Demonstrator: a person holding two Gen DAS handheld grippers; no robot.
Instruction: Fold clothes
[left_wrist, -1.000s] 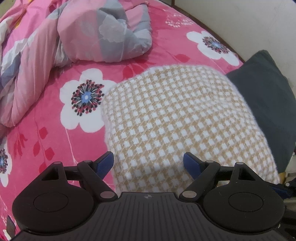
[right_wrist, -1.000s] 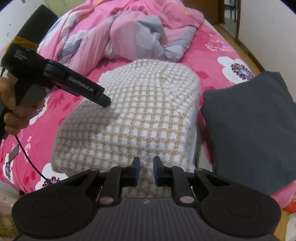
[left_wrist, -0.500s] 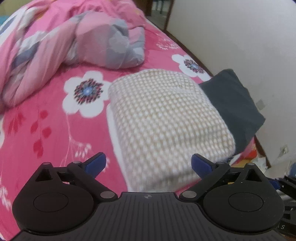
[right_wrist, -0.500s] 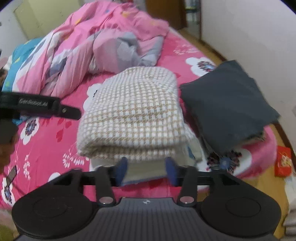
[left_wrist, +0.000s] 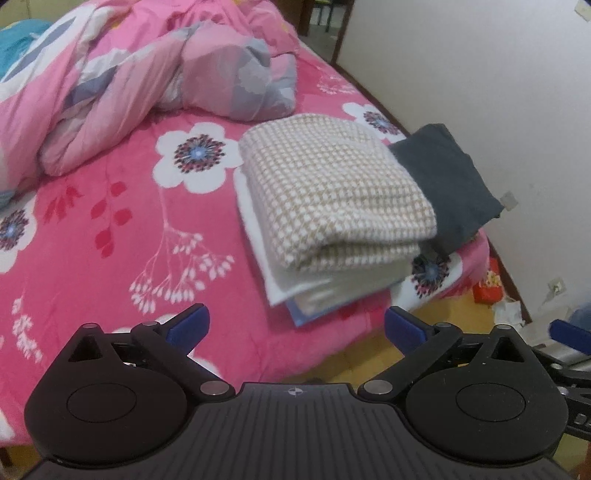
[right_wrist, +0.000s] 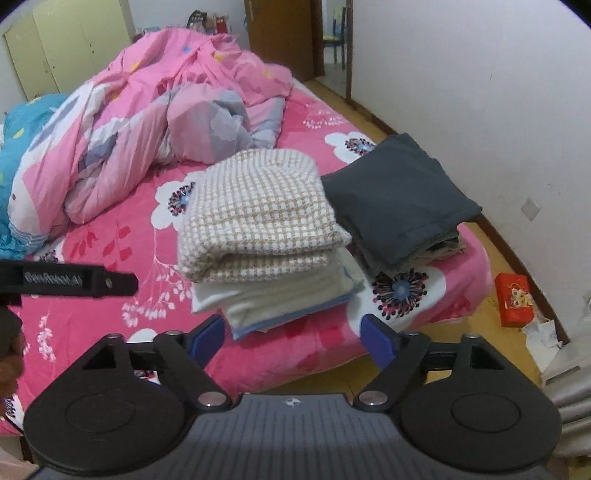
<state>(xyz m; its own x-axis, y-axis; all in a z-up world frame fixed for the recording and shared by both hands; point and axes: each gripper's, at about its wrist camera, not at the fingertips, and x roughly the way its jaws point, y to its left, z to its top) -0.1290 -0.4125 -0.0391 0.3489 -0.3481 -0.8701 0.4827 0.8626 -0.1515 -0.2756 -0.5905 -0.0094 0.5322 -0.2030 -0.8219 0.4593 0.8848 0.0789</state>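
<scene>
The checked garment (right_wrist: 258, 218) lies folded on top of a pile near the bed's (right_wrist: 92, 332) foot edge, beside a grey stack (right_wrist: 395, 195). This fold is judged complete. The left gripper (left_wrist: 297, 325) is spread wide and empty; the right gripper's (right_wrist: 291, 334) jaws are opening, with nothing between them. Another unfolded piece would be needed next; none is seen. The garment's long axis runs up the bed, rolled edge toward the foot.
</scene>
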